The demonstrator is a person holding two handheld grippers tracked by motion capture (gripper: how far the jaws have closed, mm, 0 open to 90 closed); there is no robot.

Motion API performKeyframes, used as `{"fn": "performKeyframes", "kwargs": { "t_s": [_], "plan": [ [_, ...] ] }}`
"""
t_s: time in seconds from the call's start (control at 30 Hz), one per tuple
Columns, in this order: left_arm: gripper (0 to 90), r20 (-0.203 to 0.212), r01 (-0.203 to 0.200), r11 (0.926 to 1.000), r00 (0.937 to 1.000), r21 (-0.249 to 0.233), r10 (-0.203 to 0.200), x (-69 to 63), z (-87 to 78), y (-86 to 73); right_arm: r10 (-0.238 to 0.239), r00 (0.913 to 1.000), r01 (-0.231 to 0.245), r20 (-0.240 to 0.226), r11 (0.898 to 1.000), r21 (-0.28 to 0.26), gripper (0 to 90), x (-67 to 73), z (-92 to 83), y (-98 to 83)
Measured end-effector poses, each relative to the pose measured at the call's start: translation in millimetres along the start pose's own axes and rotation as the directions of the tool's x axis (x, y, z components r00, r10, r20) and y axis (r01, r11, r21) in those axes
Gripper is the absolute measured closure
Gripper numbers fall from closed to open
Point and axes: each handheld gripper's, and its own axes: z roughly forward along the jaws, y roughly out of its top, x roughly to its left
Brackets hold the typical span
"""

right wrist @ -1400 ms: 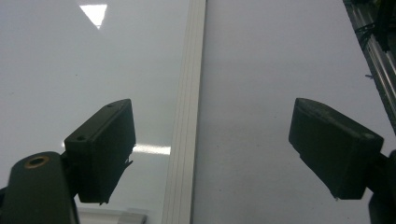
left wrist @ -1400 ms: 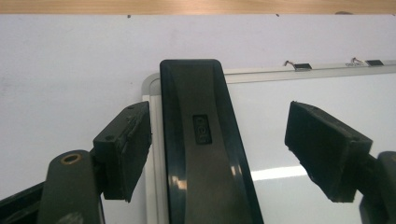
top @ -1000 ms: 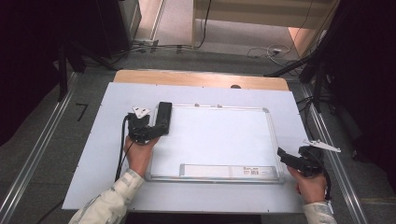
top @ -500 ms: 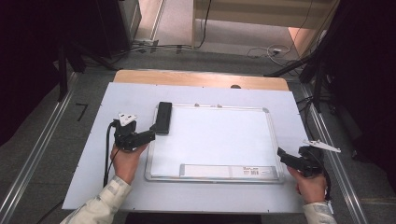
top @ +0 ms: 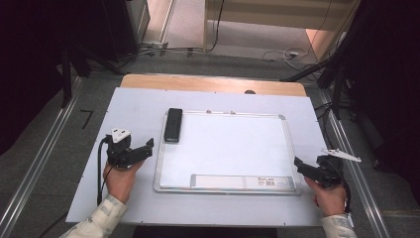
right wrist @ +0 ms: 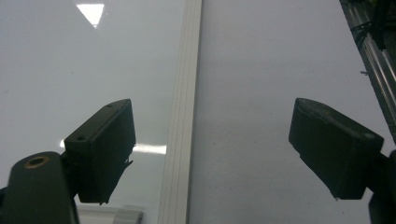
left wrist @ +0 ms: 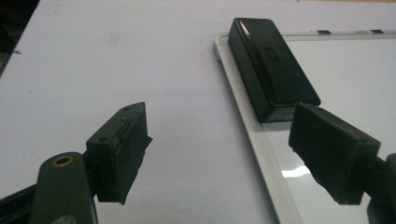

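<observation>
A black eraser [top: 173, 124] lies on the upper-left corner of a white-framed whiteboard [top: 233, 148], flat on the table. My left gripper [top: 147, 147] hovers just left of the board's left edge, below the eraser and apart from it. Its jaws are open with nothing between them. In the left gripper view the eraser [left wrist: 273, 65] lies beyond the left gripper [left wrist: 224, 154], over the board's frame [left wrist: 252, 135]. My right gripper [top: 300, 166] rests at the board's lower-right corner, open and empty. The right gripper view shows the right gripper [right wrist: 210, 149] straddling the board's frame [right wrist: 184, 116].
The board lies on a pale sheet [top: 133, 104] covering the table, with a wooden strip [top: 213, 83] along the back edge. Metal rails [top: 44, 163] run down both sides. A printed label strip [top: 242, 181] sits along the board's near edge.
My left gripper has drawn back from the eraser, moving left and toward the person. The eraser stays on the board's corner. The right gripper has not moved.
</observation>
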Motion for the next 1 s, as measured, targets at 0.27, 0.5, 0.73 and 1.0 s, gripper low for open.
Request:
{"fn": "performKeyframes", "kwargs": {
  "t_s": [0.27, 0.5, 0.73, 1.0],
  "plan": [
    [20.2, -0.006, 0.021, 0.9998, 0.9998, 0.000, -0.021, 12.3, -8.1, -4.6, 0.000, 1.0000, 0.000, 0.000, 1.000, -0.001, 13.4, 0.5, -0.3, 0.0],
    [20.2, -0.027, 0.016, 0.9999, 0.9995, -0.003, -0.016, 20.6, -17.5, -10.9, 0.000, 1.0000, 0.000, 0.000, 1.000, -0.003, 13.4, 0.1, -0.8, 0.0],
    [20.2, -0.033, 0.022, 0.9997, 0.9992, -0.002, -0.022, 23.6, -23.9, -16.1, 0.001, 1.0000, -0.001, 0.000, 1.000, -0.002, 13.4, 0.8, -1.1, 0.2],
    [20.2, -0.031, 0.024, 0.9997, 0.9992, -0.006, -0.024, 24.0, -31.7, -20.6, 0.003, 1.0000, -0.003, -0.001, 1.000, -0.006, 13.4, 0.1, -1.6, 0.3]
  ]
}}
